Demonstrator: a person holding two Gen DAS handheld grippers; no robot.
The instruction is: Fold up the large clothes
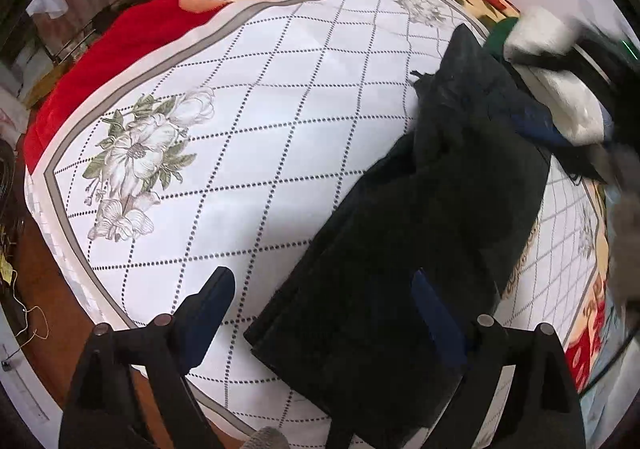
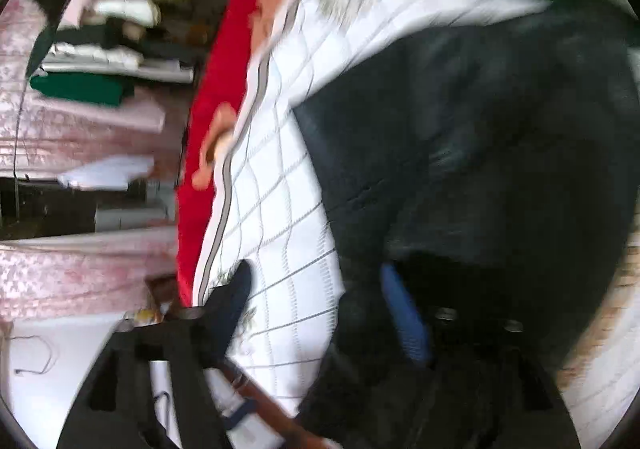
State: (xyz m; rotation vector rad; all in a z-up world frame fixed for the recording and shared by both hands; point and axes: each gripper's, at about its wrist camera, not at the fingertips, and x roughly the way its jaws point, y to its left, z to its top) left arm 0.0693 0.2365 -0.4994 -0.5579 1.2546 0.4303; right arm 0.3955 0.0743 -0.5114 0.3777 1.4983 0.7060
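Note:
A large black garment (image 1: 420, 209) lies folded in a long strip on a white quilted sheet with grey flower prints (image 1: 240, 129), running from the near right toward the far right. My left gripper (image 1: 324, 297) is open above its near end; the left finger is over the sheet, the right finger over the cloth. In the blurred right wrist view the same black garment (image 2: 480, 149) fills the right side. My right gripper (image 2: 320, 297) is open and empty, its right finger over the cloth, its left over the sheet (image 2: 288, 249).
A red floral blanket (image 1: 160, 17) lies under the sheet. White and green clothes (image 1: 560, 89) are piled at the far right of the bed. Shelves with stacked folded clothes (image 2: 100, 69) stand beyond the bed's edge. Wooden floor (image 1: 40, 289) lies to the left.

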